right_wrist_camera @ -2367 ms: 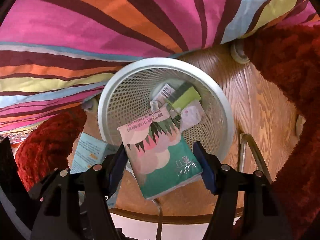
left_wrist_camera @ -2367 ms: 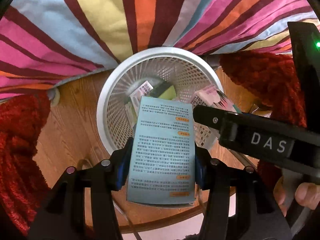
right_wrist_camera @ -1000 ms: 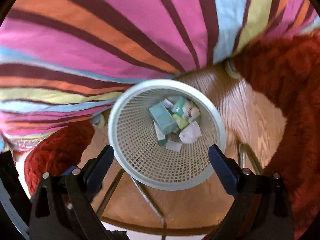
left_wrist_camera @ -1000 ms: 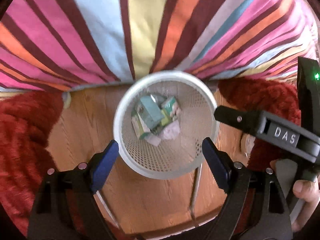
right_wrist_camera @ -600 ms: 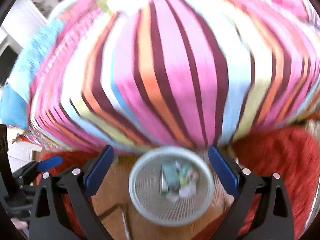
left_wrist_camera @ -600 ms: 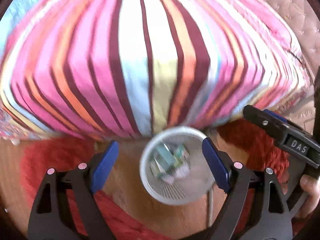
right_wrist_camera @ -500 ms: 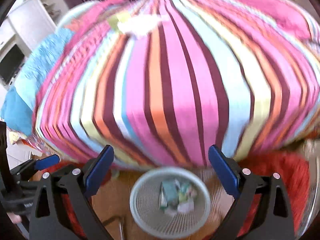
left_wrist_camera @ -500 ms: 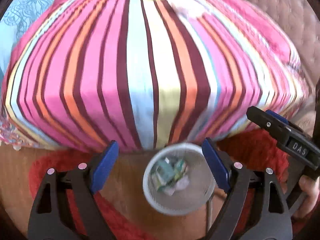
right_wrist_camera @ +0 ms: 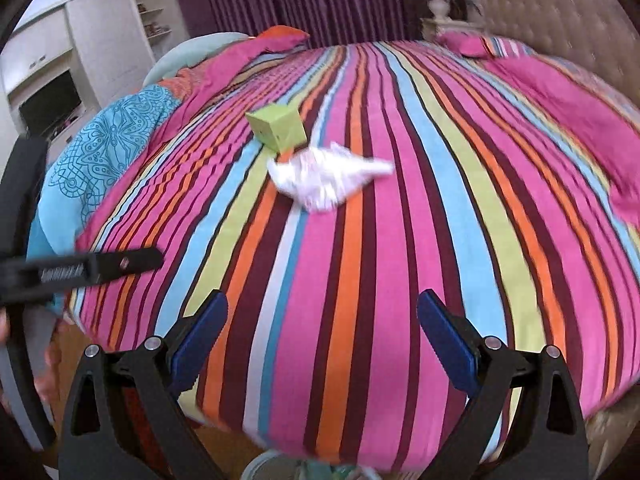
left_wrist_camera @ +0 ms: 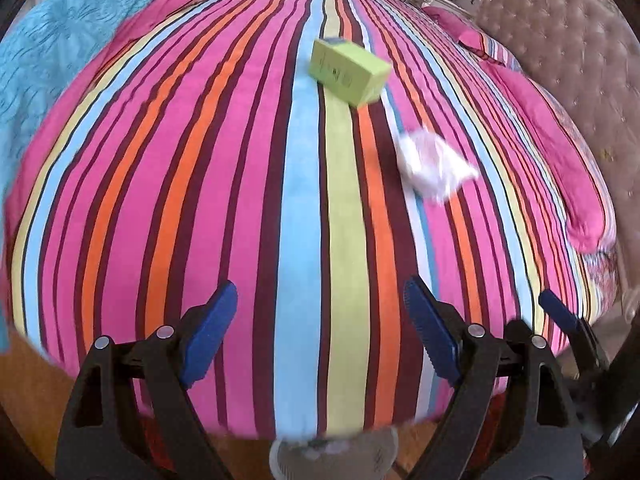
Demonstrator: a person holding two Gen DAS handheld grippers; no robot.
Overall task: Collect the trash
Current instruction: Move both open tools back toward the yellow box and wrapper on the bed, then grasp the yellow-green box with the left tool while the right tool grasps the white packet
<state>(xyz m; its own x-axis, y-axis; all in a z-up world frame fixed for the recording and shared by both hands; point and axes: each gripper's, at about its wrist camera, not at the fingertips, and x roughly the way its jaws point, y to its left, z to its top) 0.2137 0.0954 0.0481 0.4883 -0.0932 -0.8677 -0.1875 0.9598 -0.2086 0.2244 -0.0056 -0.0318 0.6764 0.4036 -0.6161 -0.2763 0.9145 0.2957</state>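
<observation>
My left gripper (left_wrist_camera: 320, 336) stands with jaws spread wide and nothing between them; my right gripper (right_wrist_camera: 322, 336) likewise — wide apart, empty. Half a second ago both cameras looked down on the white mesh wastebasket (left_wrist_camera: 332, 458) with its cartons fully in view; now only its rim shows at the bottom edge of each view, under the overhang of the striped pink, orange and blue bedspread (left_wrist_camera: 224, 184). The bedspread top now fills both views. On it lies a lime-green cardboard box (left_wrist_camera: 349, 75), tilted on one edge, well ahead of my fingers; just beside it, nearer the tufted beige headboard (left_wrist_camera: 568, 52) in the left view, lies a crumpled white paper wad (left_wrist_camera: 434, 168). In the right view the wad (right_wrist_camera: 326, 174) touches or nearly touches the box (right_wrist_camera: 280, 130) — I cannot tell which; motion blur softens both.
</observation>
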